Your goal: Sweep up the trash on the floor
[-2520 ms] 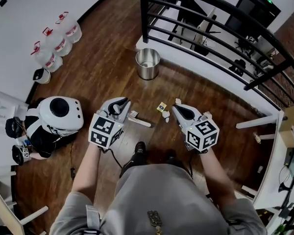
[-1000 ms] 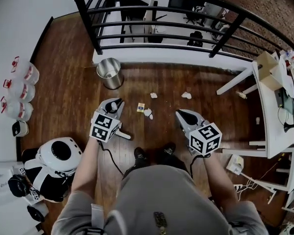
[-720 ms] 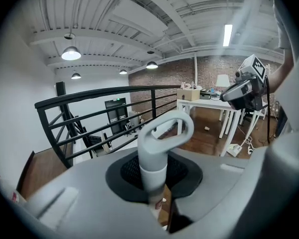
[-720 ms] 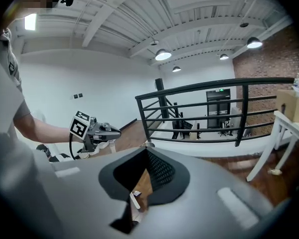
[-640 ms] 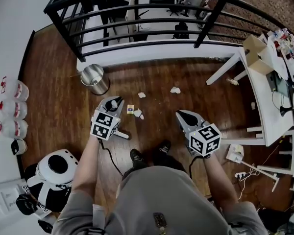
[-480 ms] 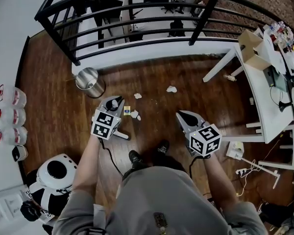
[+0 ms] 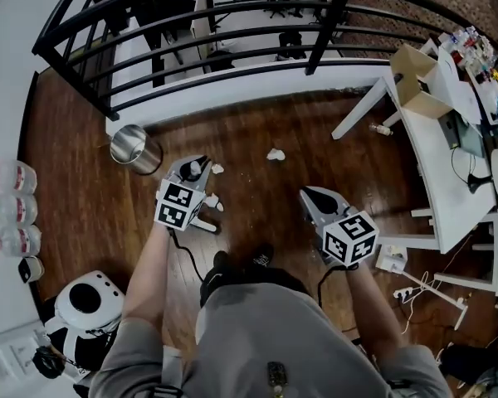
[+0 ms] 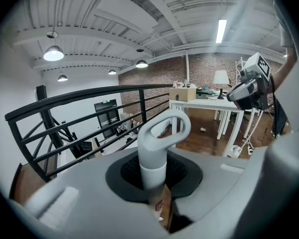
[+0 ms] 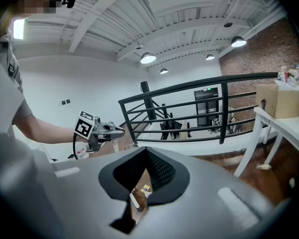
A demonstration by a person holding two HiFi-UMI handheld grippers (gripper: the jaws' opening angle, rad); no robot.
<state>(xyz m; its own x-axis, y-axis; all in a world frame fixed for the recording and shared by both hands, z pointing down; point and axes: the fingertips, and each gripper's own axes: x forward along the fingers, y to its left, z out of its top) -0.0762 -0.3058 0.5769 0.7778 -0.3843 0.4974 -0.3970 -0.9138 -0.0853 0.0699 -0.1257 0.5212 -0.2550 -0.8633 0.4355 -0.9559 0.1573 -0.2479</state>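
A crumpled white paper wad (image 7: 275,153) lies alone on the wooden floor (image 7: 257,197), near its railed edge. A second wad (image 7: 217,169) and a third wad (image 7: 212,202) lie close together to its left. A white looped-end handle (image 8: 152,166) sticks up, clamped in the left gripper (image 7: 194,167).

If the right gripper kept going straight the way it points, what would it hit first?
Probably the wooden floor. The right gripper tilts downward toward the patch near the crumpled paper, and nothing stands in between. Exact landing spot is hard to judge from above.
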